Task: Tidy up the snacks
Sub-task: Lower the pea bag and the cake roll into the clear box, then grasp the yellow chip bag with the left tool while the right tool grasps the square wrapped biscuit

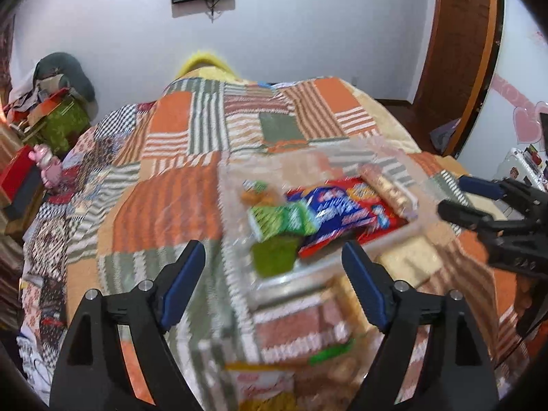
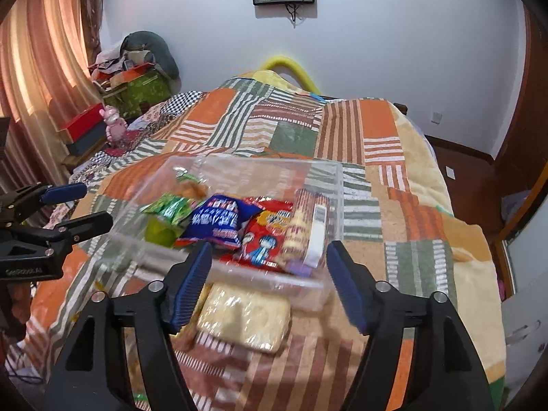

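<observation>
Clear plastic bin [image 2: 328, 185] on the patchwork bedspread [image 2: 387, 130], holding a blue snack bag [image 2: 219, 221], red snack bag [image 2: 265, 236], green packets [image 2: 167, 207] and a biscuit roll [image 2: 304, 219]. A pale noodle packet [image 2: 245, 318] lies just outside its near wall, below the right gripper [image 2: 267, 274], whose fingers are spread wide and empty. Left gripper [image 1: 274, 275], likewise wide and empty, hovers at the bin's near-left corner.

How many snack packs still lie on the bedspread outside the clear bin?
1 seen clearly: a pale yellow pack just before the clear bin. Blurred packs nearer the left camera may add more.
</observation>
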